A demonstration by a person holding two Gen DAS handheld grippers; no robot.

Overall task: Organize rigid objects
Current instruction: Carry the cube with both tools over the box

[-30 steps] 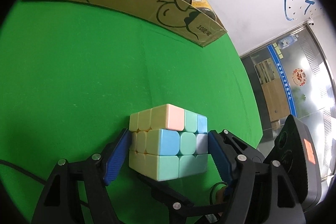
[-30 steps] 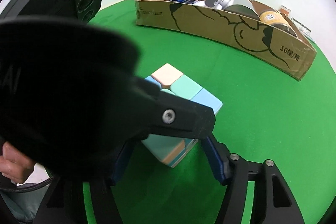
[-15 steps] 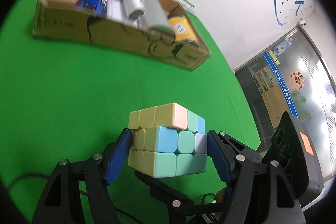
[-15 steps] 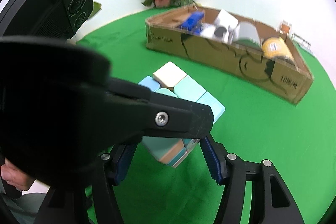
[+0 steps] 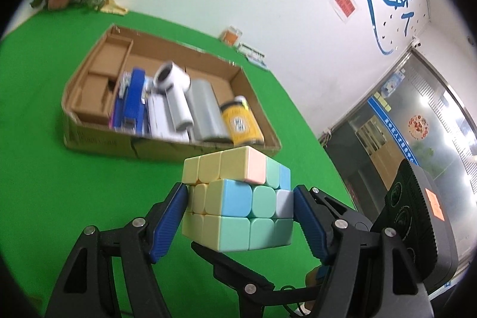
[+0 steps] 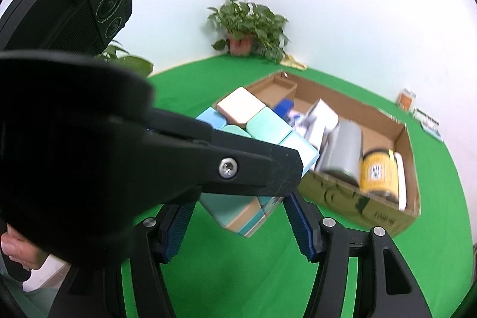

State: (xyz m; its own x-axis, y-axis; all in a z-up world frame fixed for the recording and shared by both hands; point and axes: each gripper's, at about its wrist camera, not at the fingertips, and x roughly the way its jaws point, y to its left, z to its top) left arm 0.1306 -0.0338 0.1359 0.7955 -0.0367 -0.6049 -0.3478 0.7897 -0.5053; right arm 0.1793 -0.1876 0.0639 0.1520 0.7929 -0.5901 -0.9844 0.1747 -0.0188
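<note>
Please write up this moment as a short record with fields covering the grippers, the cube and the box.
left gripper: shut on the pastel cube, blue pads on its two sides
right gripper: blue pads beside the same cube; contact partly hidden by the left gripper's body
cube: held clear of the green surface
cardboard box: open-topped, beyond the cube
box contents: yellow can, grey cylinder, white cylinder, blue item
background: potted plant in the corner

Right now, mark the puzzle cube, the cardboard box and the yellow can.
puzzle cube (image 5: 235, 198): left wrist view, blue tile on its near face.
cardboard box (image 5: 98, 139): left wrist view, near outer wall.
yellow can (image 5: 241, 124): left wrist view, label on its side.
</note>
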